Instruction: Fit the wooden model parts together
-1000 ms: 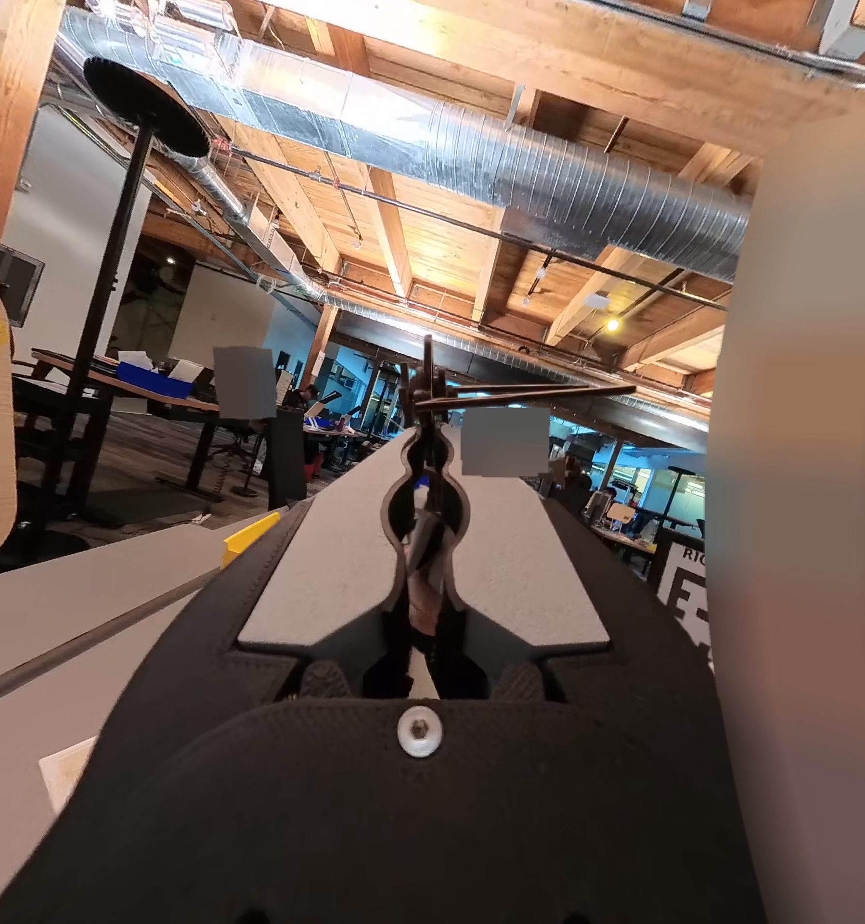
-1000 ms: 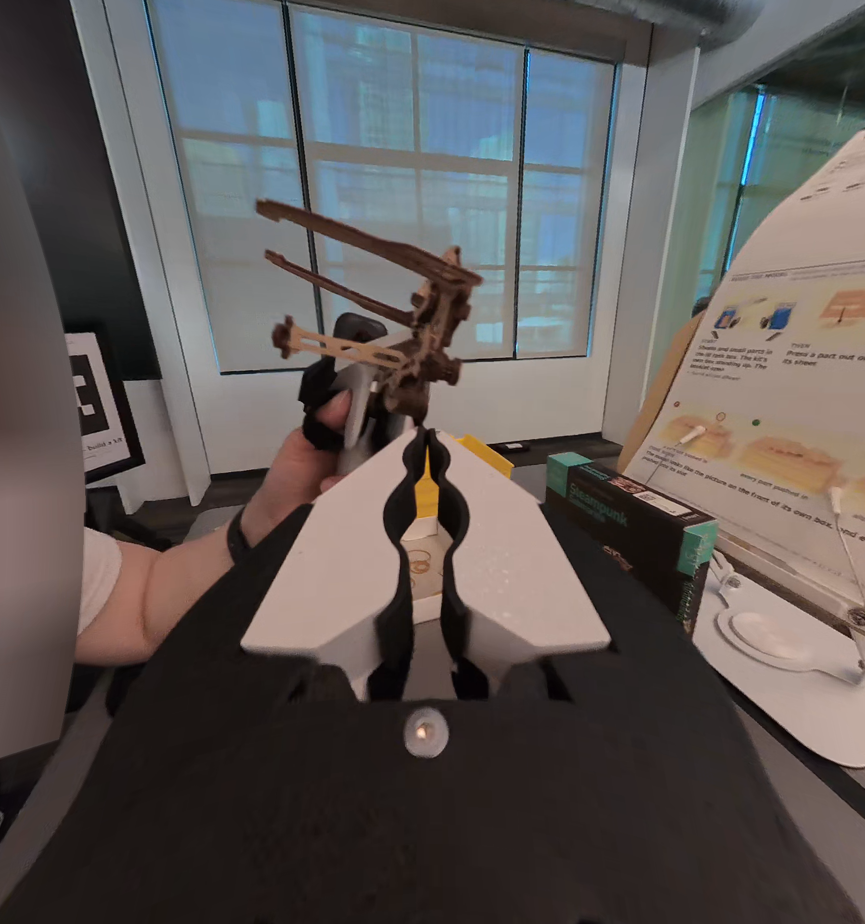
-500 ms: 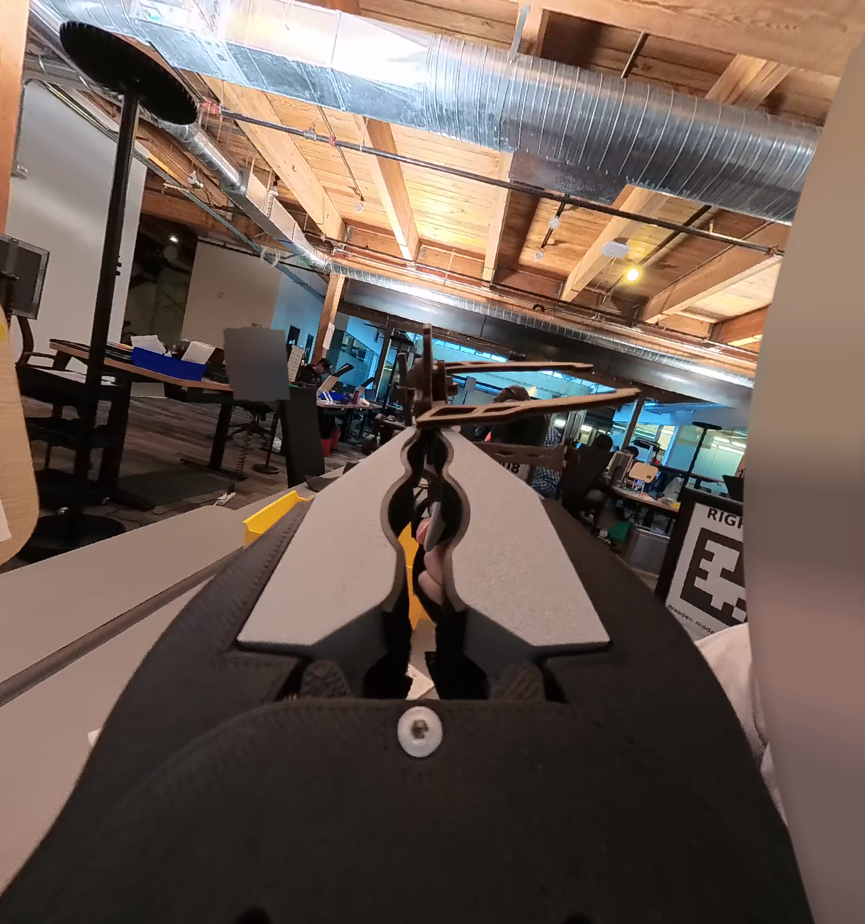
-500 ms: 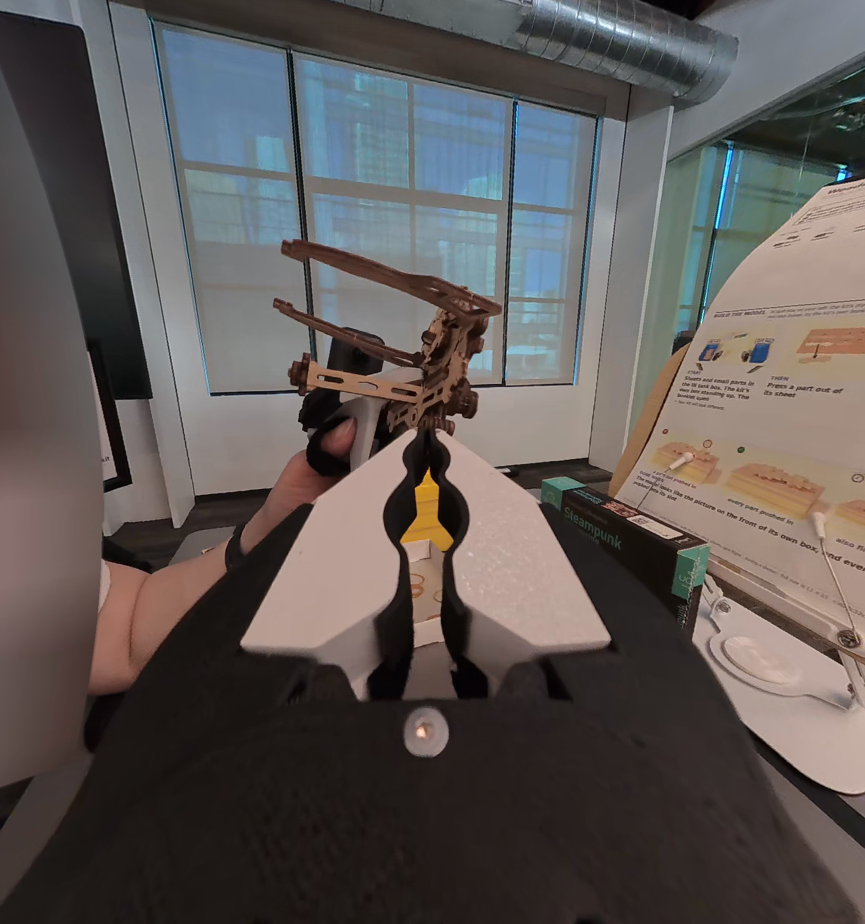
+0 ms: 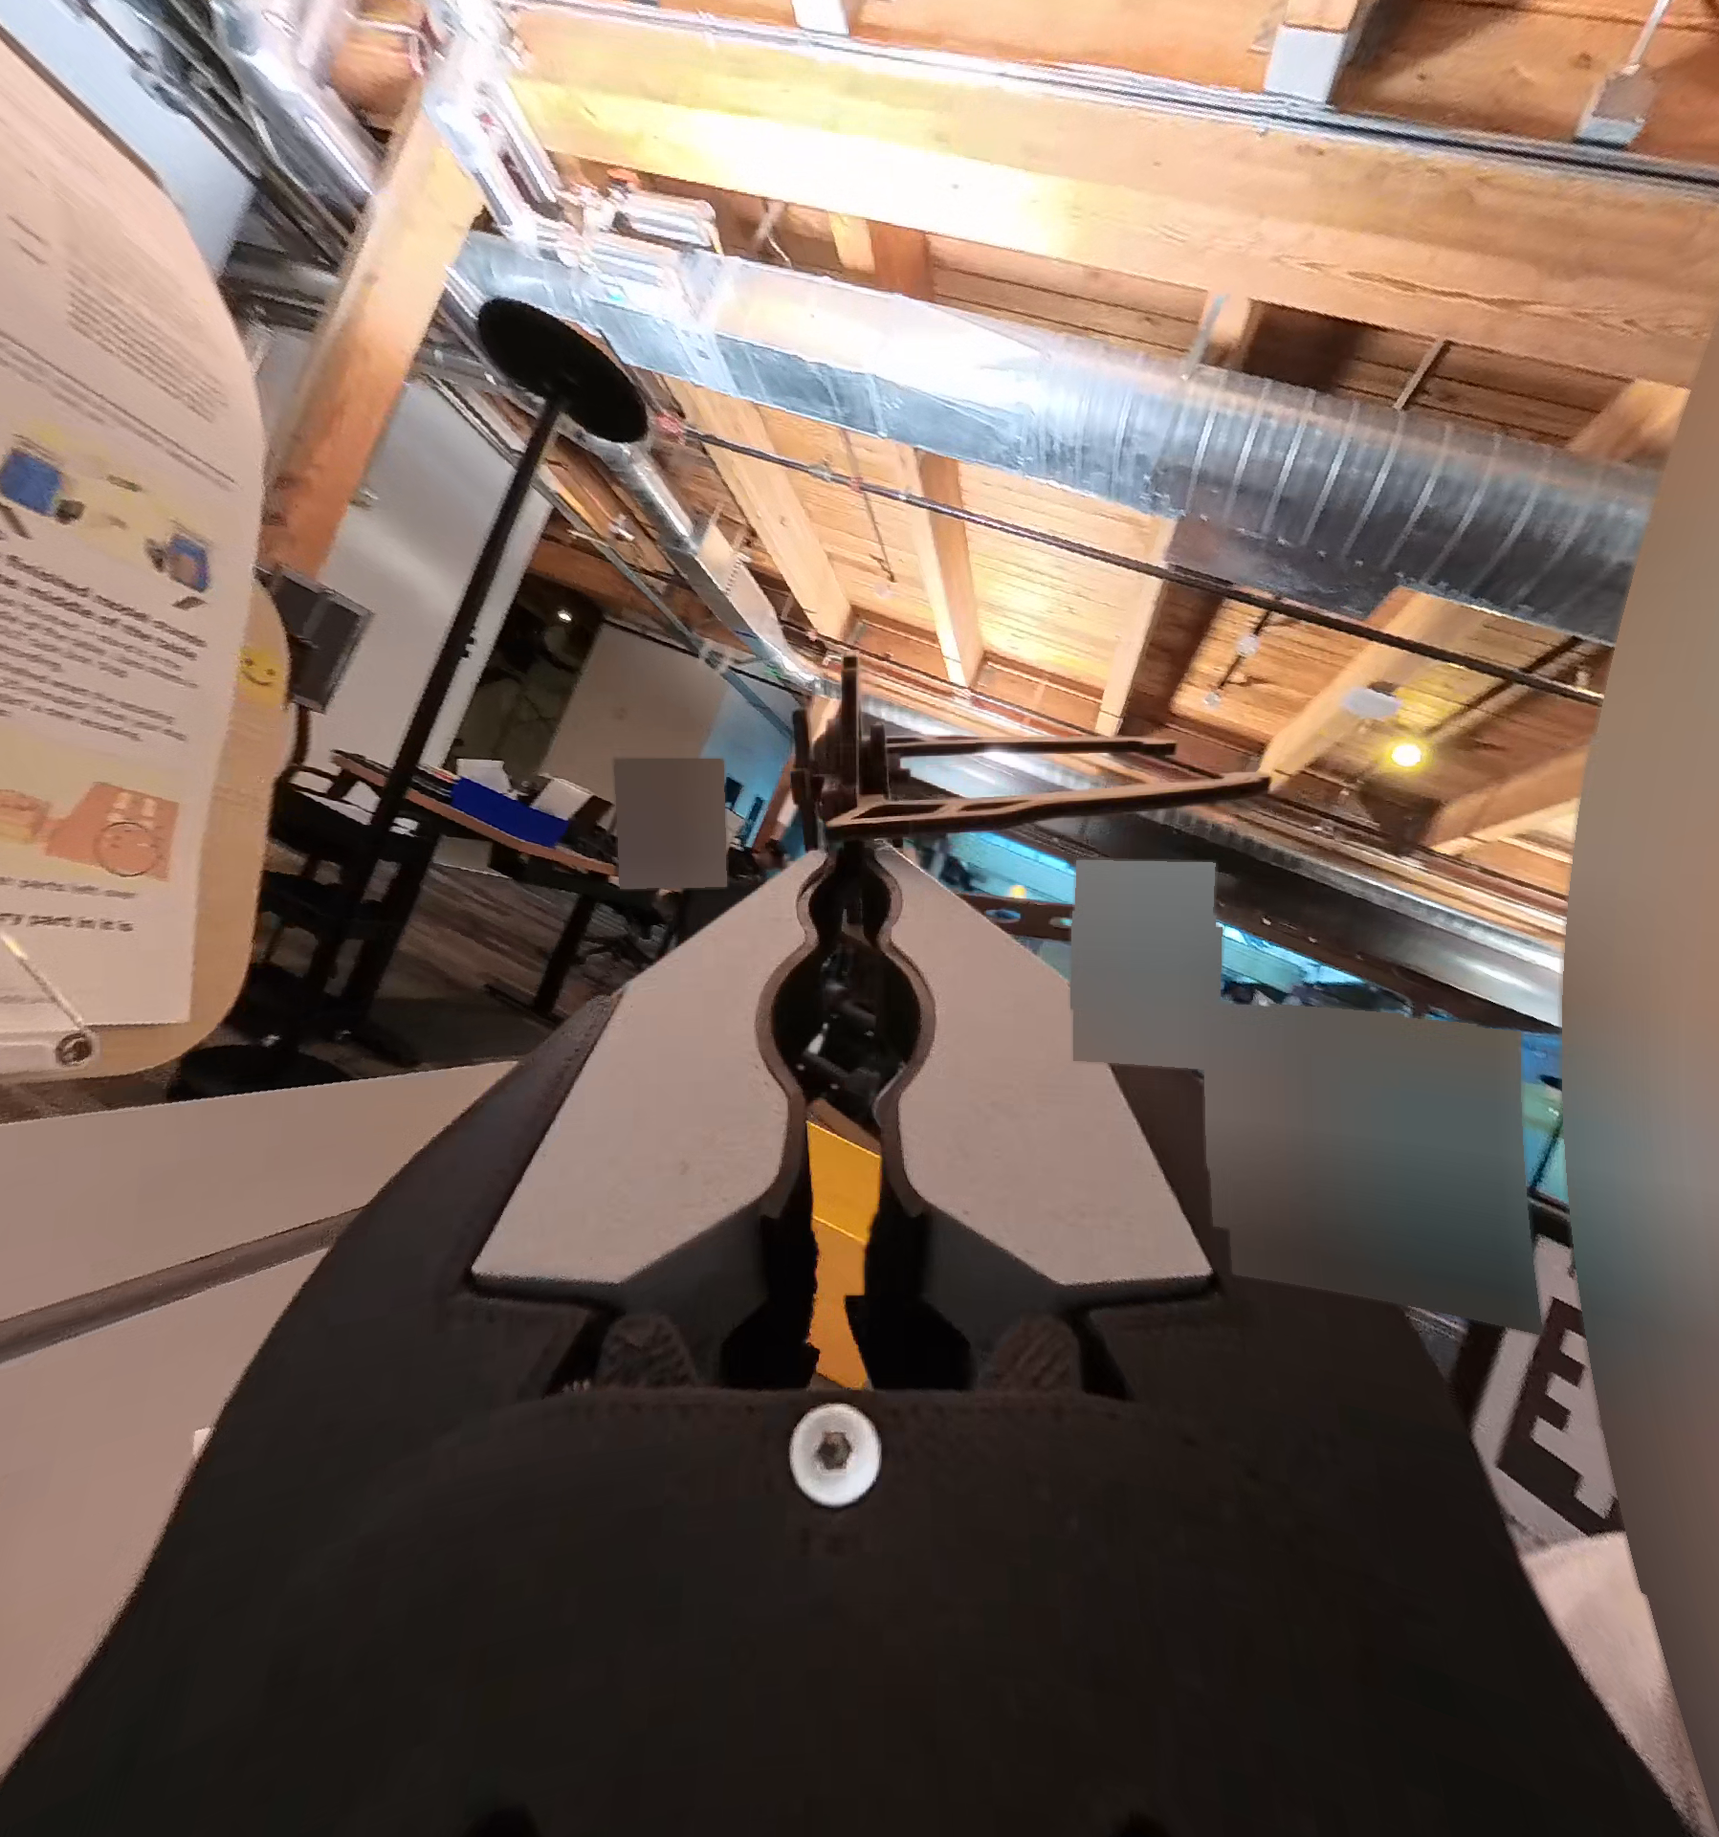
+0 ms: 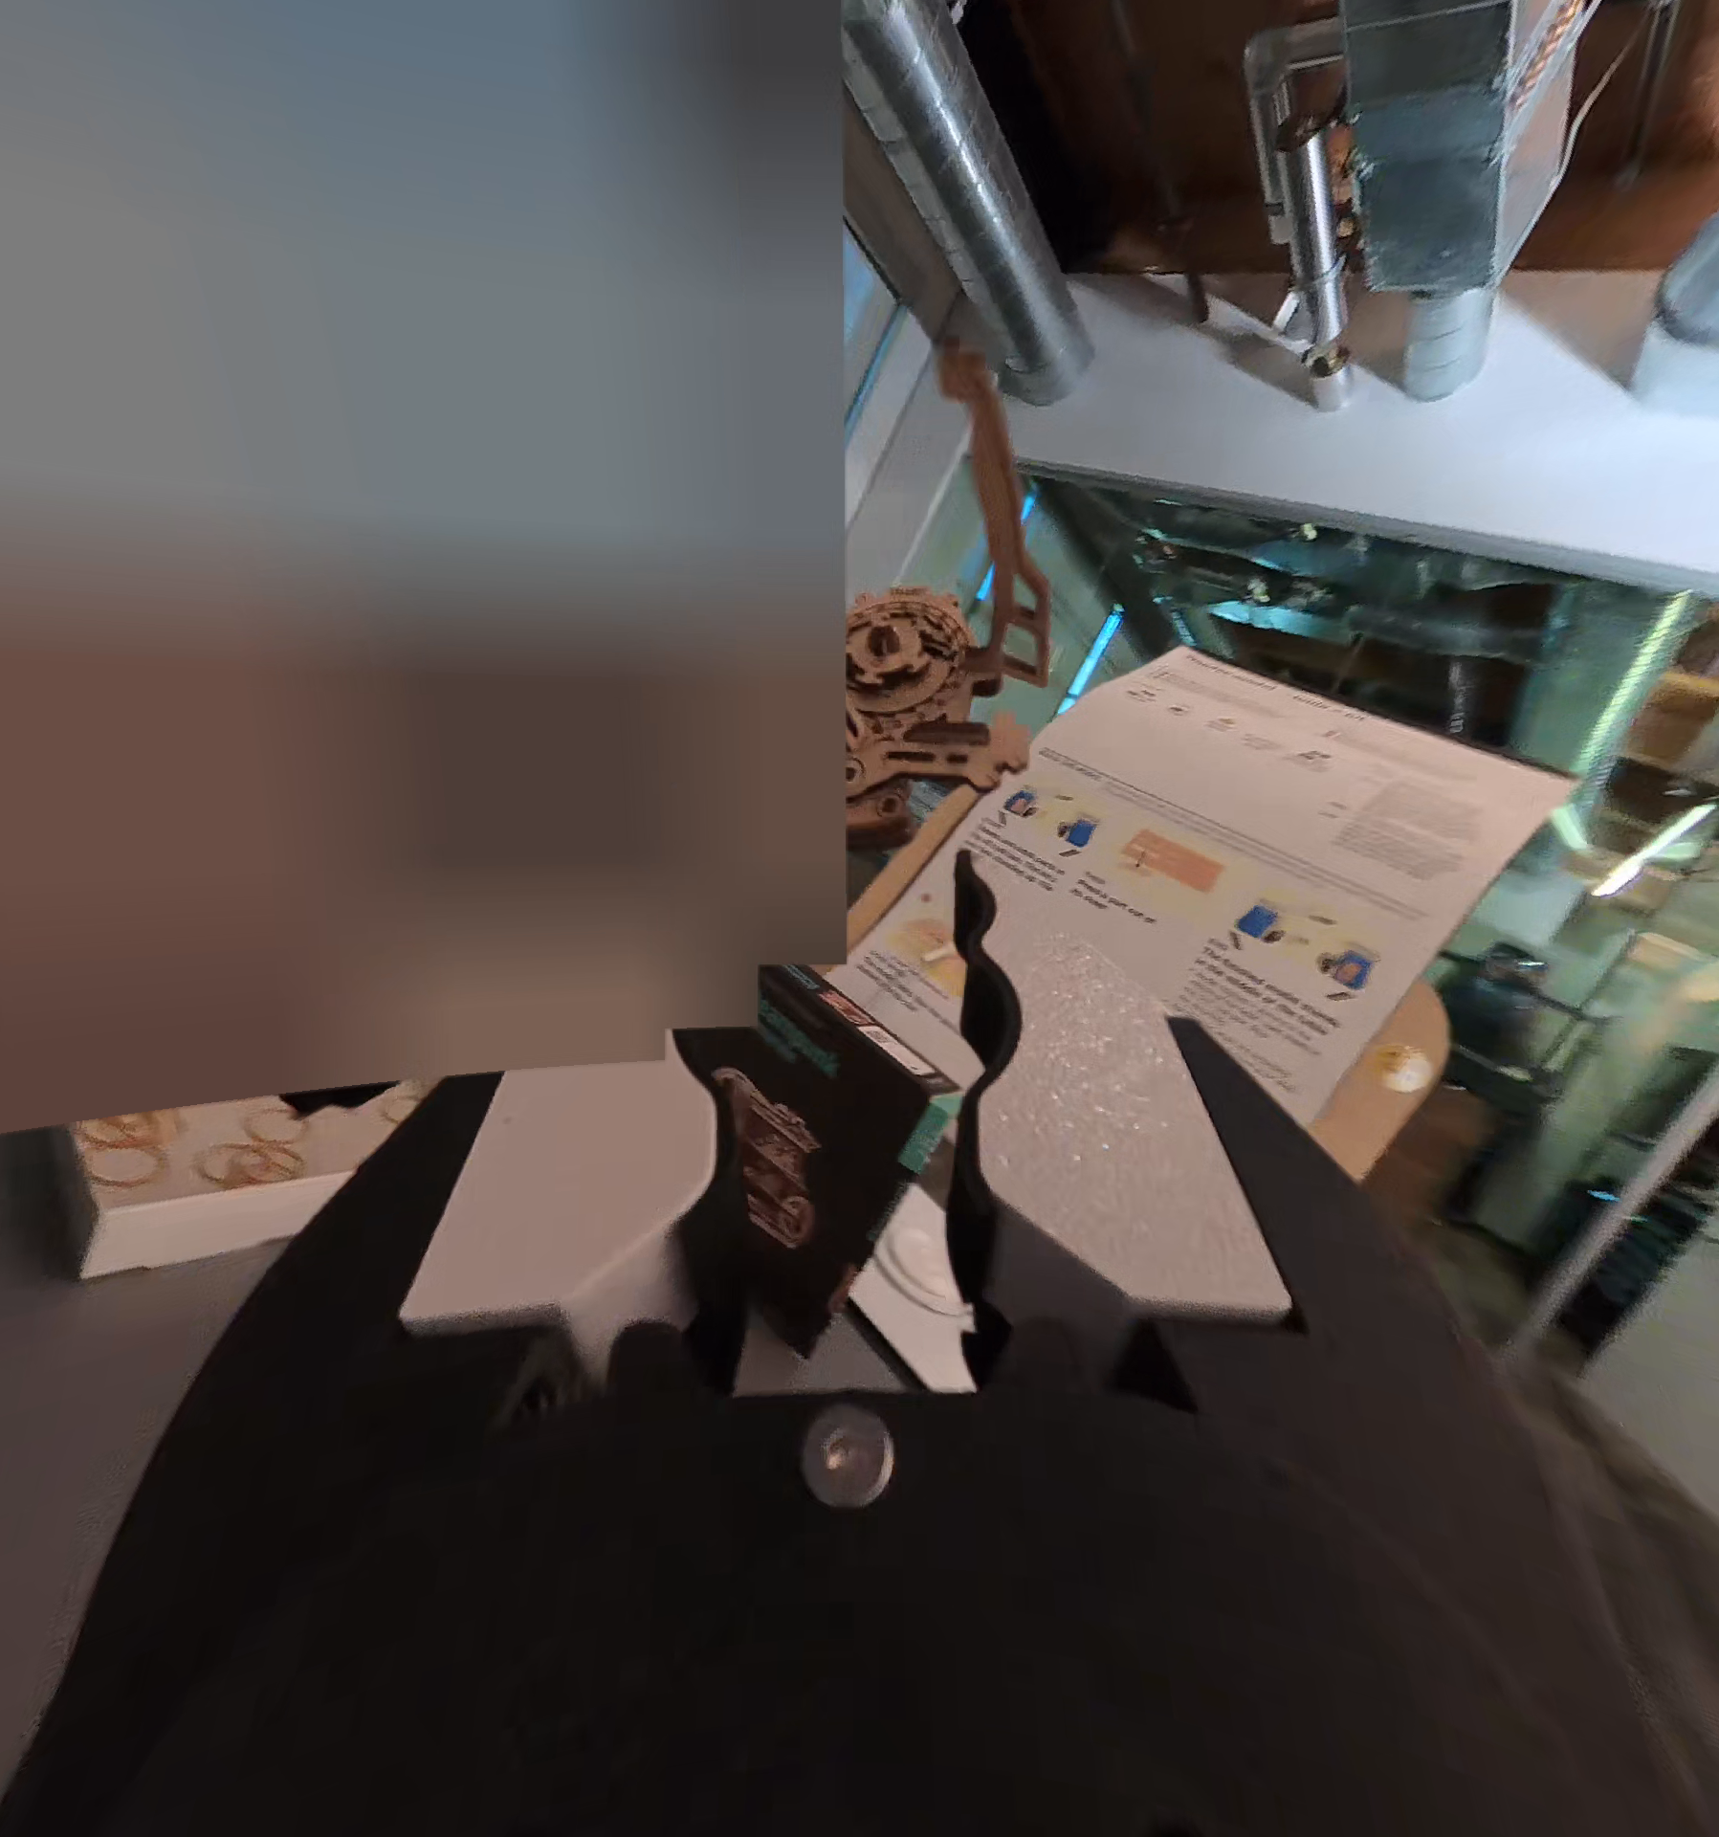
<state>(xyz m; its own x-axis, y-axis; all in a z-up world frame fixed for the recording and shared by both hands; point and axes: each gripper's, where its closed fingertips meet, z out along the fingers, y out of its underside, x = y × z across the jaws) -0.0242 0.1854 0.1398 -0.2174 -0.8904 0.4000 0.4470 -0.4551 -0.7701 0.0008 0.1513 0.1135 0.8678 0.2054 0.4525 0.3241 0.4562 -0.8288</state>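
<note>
My left gripper [image 5: 847, 857] is shut on the base of the dark wooden model [image 5: 994, 800] and holds it up in the air. The model's thin arms stick out to the right. In the right wrist view the same model [image 6: 905, 696] shows as a cluster of gears with a long arm [image 6: 994, 477] pointing up, above and beyond my right gripper [image 6: 850, 895]. My right gripper is open and empty, apart from the model. Its left fingertip is hidden behind a blurred patch.
A black box with teal edges [image 6: 815, 1143] lies on the grey table [image 5: 139, 1143], seen between my right jaws. A white tray of small rings [image 6: 209, 1163] stands at left. An instruction sheet [image 6: 1233, 845] stands on a board. A yellow bin [image 5: 840, 1213] is below the left gripper. The gap from one gripper's tips to the other's is roughly 6 cm.
My right gripper has opened, come off the model's base and swung round to the right. My left gripper still holds the model and has tilted upward.
</note>
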